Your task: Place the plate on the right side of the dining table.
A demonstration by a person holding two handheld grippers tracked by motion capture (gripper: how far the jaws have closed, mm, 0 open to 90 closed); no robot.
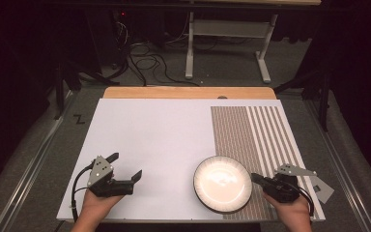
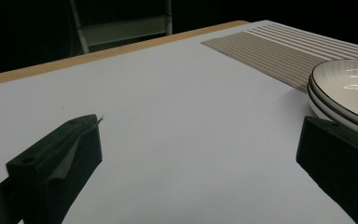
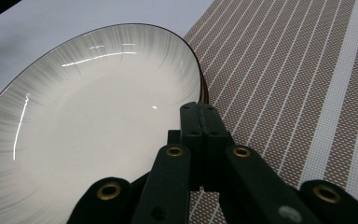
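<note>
We hold the plate [image 1: 222,184] by its right rim with our right gripper [image 1: 261,180], jaws pinched tight, maybe to lift it off the striped mat [image 1: 251,140], while our left gripper [image 1: 125,166] waits wide open on the table [image 1: 154,130].

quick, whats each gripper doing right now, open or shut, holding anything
Left gripper: open, jaws wide apart, holding nothing.
Right gripper: shut at the right rim of the plate; whether it pinches the rim cannot be told.
</note>
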